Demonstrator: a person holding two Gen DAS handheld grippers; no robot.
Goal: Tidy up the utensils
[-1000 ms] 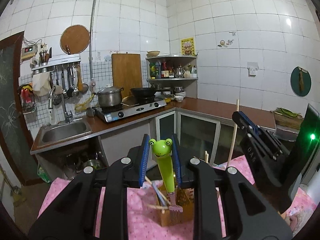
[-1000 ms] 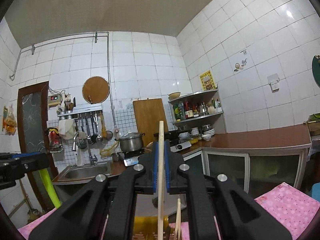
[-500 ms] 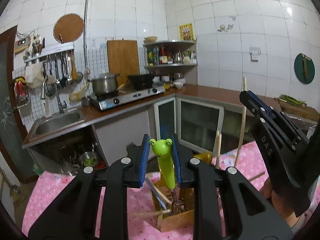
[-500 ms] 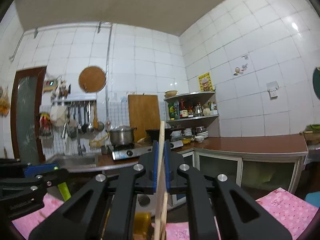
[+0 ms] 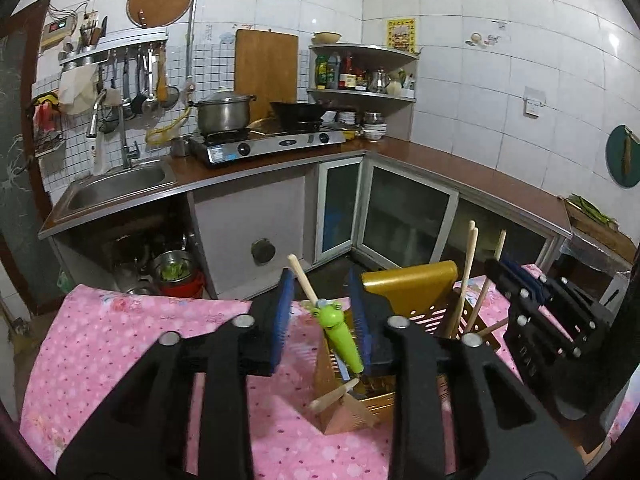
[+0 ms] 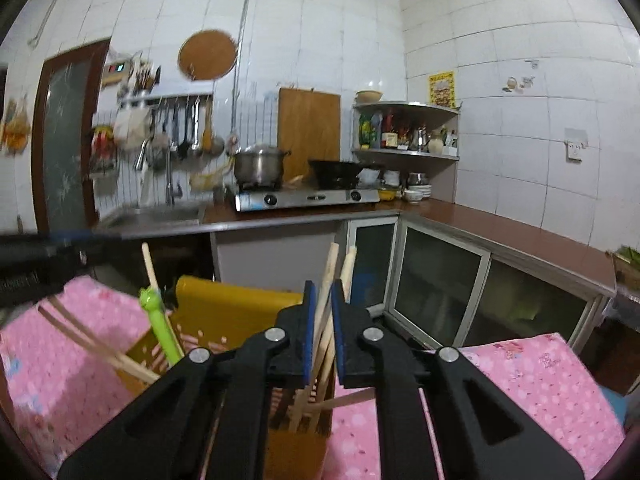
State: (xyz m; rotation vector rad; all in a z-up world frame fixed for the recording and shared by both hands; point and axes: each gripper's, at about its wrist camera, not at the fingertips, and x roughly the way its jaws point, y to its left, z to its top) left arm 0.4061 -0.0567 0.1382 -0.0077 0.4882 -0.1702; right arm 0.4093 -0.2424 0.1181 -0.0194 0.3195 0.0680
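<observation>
A golden perforated utensil holder [image 5: 412, 284] [image 6: 232, 304] stands on the pink floral tablecloth [image 5: 120, 340]. The green frog-handled fork [image 5: 336, 328] [image 6: 156, 316] leans tilted inside it. My left gripper [image 5: 320, 280] is around the fork with its jaws opening; the left pad is clear of it. Pale wooden chopsticks [image 5: 468, 264] stand in the holder's right part. My right gripper [image 6: 323, 292] [image 5: 516, 280] has one chopstick [image 6: 326, 276] loose between jaws that are opening a little. The left gripper [image 6: 40, 248] shows blurred at the left edge of the right wrist view.
More chopsticks [image 6: 92, 336] stick out of the holder's left side. Beyond the table's far edge are the counter with the sink [image 5: 120, 184], the stove with a pot [image 5: 224, 114], and glass-door cabinets [image 5: 404, 220].
Both grippers came down to the holder. The frog fork, clamped upright before, now leans free between parted left jaws. The chopstick went down into the holder and the right jaws parted slightly.
</observation>
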